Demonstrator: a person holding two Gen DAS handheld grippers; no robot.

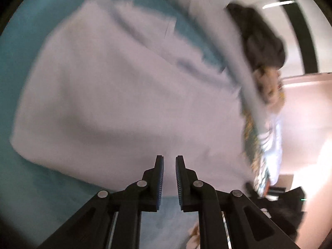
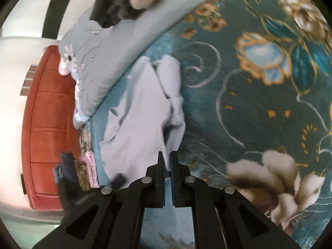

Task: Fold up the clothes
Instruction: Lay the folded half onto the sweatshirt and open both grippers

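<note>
A pale lavender garment [image 1: 124,95] lies spread on the teal bedspread [image 1: 25,51]. My left gripper [image 1: 169,159] hovers over its near edge with a narrow gap between the fingers and nothing in it. In the right wrist view the same garment [image 2: 141,112] lies rumpled on the bed. My right gripper [image 2: 167,155] is shut on a fold of its near edge, cloth pinched between the fingers.
A grey quilt [image 2: 116,41] with dark clothes [image 2: 112,6] on top lies along the bed's far side. More dark clothes [image 1: 263,37] show in the left wrist view. A red headboard [image 2: 47,124] stands at left. The bedspread carries a floral pattern [image 2: 269,83].
</note>
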